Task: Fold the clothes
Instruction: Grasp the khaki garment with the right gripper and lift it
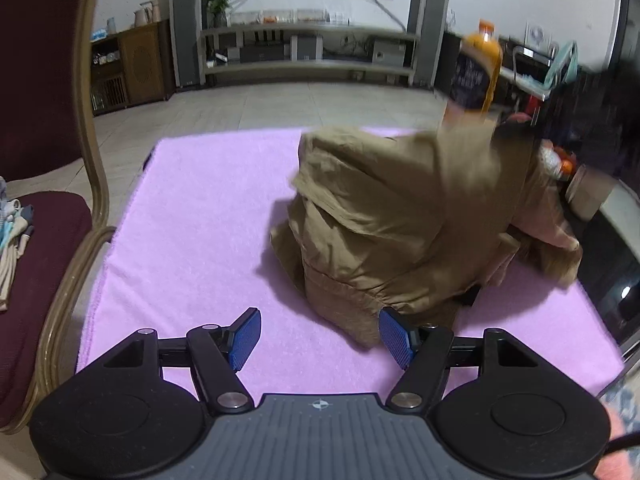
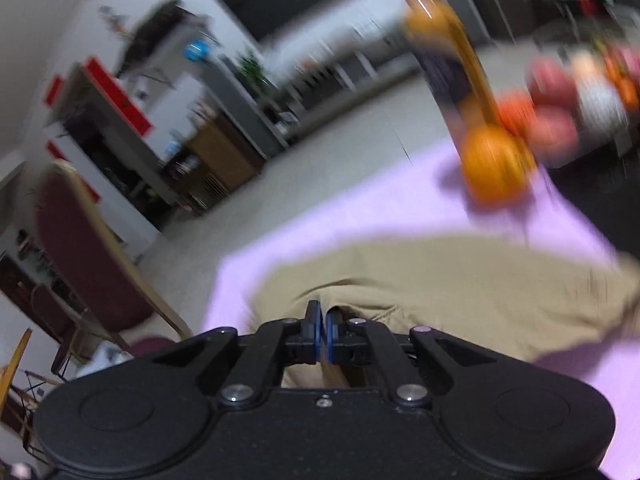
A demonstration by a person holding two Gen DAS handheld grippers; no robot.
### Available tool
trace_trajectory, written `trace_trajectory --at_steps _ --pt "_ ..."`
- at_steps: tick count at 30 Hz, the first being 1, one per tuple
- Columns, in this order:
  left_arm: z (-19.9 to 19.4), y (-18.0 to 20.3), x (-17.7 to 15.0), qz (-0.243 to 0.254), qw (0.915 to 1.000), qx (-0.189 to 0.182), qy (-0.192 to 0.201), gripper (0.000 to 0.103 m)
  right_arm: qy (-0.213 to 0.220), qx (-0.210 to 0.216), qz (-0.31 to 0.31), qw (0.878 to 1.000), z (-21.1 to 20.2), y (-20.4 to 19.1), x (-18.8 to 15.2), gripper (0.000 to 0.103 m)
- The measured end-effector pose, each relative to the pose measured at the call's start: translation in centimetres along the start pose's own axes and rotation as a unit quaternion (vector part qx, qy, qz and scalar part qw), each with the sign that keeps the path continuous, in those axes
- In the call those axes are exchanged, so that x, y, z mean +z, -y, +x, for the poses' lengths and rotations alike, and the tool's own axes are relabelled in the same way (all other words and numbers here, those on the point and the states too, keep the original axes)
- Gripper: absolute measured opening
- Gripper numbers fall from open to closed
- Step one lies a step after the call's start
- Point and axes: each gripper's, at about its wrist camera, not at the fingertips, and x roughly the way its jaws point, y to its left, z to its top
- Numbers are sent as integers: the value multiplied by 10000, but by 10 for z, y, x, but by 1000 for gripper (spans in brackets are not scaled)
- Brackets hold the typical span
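A khaki garment (image 1: 400, 220) is bunched up and lifted in a heap on the right half of the pink towel (image 1: 192, 220). My left gripper (image 1: 318, 320) hovers open just above the towel. Its right pad (image 1: 394, 336) sits against the garment's lower hem, and nothing lies between the pads. In the blurred right wrist view, my right gripper (image 2: 323, 314) is shut on a fold of the khaki garment (image 2: 460, 292), which spreads out ahead over the pink towel (image 2: 360, 216).
A maroon chair (image 1: 40, 120) stands at the left, with a small stack of folded clothes (image 1: 12, 232) on its seat. An orange drink bottle (image 1: 478, 68) stands at the towel's far right corner, with fruit (image 2: 552, 120) beside it. A dark cabinet edge borders the right side.
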Motion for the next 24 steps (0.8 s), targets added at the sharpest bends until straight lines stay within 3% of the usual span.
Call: trace_trajectory --at_steps 4,8,12,15,18,19,20,21,24 --pt "-29 -5 5 -81 9992 -141 353 69 510 79 -681 9963 -41 -54 69 3" --pt "-55 -9 5 -71 9974 -293 655 72 887 72 -1477 9850 -71 -114 124 3" --pt "-70 -18 4 -78 9964 -365 762 74 686 557 -2185 9718 -79 -170 139 3" --pt "-74 -30 -4 -178 9973 -232 669 76 222 1036 -2812 9538 -61 -213 128 3" --pt "-77 -43 -12 -278 9979 -98 576 79 -668 1238 -3397 9300 -7 -247 92 7" --pt "-79 -47 -15 -312 9980 -54 544 79 -1034 1201 -3520 9225 17 -253 76 12" --pt "-80 -51 -18 -345 9981 -9 513 79 -1397 1162 -3638 9136 40 -260 60 29" --pt "-81 -55 -21 -378 9981 35 482 78 -1587 1106 -3596 9128 51 -260 46 47" --pt "-81 -68 -33 -524 9982 126 267 78 -2084 997 -3396 9118 73 -255 13 54"
